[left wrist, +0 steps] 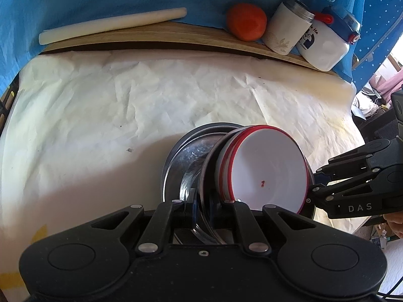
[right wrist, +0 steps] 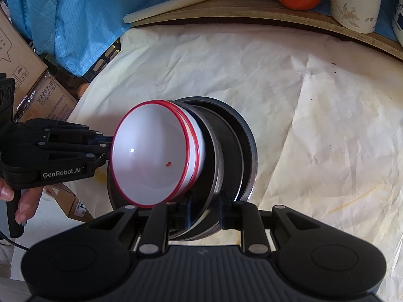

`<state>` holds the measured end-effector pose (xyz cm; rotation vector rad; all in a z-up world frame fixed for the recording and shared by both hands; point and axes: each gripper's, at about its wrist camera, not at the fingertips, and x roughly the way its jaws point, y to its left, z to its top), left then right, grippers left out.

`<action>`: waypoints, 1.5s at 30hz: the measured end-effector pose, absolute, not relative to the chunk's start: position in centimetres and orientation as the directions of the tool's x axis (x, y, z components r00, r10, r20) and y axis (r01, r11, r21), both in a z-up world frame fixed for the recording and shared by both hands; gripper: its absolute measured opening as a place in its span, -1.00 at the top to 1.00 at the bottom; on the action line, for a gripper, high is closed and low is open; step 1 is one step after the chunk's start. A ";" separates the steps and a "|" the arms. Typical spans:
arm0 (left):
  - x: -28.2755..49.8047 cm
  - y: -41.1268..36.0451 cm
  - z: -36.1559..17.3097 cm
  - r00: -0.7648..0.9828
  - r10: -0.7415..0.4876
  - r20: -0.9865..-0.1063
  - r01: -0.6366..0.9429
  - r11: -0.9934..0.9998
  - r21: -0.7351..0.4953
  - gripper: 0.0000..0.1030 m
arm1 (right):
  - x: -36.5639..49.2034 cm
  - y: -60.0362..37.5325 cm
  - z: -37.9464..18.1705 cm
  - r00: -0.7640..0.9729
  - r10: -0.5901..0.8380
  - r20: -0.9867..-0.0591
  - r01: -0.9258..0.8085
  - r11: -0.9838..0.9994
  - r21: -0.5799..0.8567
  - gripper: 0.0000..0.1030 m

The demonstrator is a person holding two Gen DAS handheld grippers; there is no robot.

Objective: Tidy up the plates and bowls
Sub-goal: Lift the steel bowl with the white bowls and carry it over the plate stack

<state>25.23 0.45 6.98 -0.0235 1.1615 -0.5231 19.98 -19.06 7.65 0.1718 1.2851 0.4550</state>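
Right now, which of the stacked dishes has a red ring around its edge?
The white round bowl on top of the stack, with a small red mark inside. The dishes beneath it are plain shiny metal, with no colour on their rims.

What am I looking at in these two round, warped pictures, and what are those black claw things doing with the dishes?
No robot arm is here: a person carries one hand-held gripper in each hand, and each has a wide-angle camera looking along its two fingers. One picture comes from the left hand-held gripper, the other from the right hand-held gripper; each also shows up at the side of the other's picture.

Together they hold a tilted stack of dishes above a table covered in crumpled white paper: white bowls with red rims nested on steel plates. Each hand-held gripper is shut on the edge of a steel plate.

On a wooden ledge behind lie a white rod, an orange fruit, a white mug and a white jug with a red cap.
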 end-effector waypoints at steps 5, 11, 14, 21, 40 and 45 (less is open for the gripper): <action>25.4 0.6 6.6 0.284 -0.413 -0.865 0.373 0.879 -0.297 0.84 | 20.1 -19.1 7.3 0.203 0.419 -0.885 -0.224 0.900 0.375 0.57; 25.4 0.6 6.4 0.286 -0.412 -0.865 0.371 0.880 -0.296 0.84 | 20.2 -18.8 7.3 0.202 0.417 -0.886 -0.225 0.900 0.373 0.57; 25.5 0.7 6.4 0.286 -0.409 -0.866 0.367 0.882 -0.295 0.84 | 20.3 -18.6 7.2 0.199 0.419 -0.886 -0.227 0.899 0.374 0.57; 25.6 1.0 6.3 0.286 -0.407 -0.868 0.359 0.885 -0.297 0.84 | 20.4 -18.4 7.0 0.193 0.422 -0.886 -0.230 0.897 0.377 0.57; 25.9 1.2 6.3 0.295 -0.400 -0.868 0.349 0.891 -0.292 0.84 | 20.6 -18.2 6.8 0.198 0.424 -0.884 -0.226 0.897 0.380 0.57; 25.9 1.1 6.3 0.295 -0.400 -0.868 0.348 0.891 -0.292 0.84 | 20.8 -18.2 6.8 0.197 0.428 -0.882 -0.224 0.896 0.384 0.57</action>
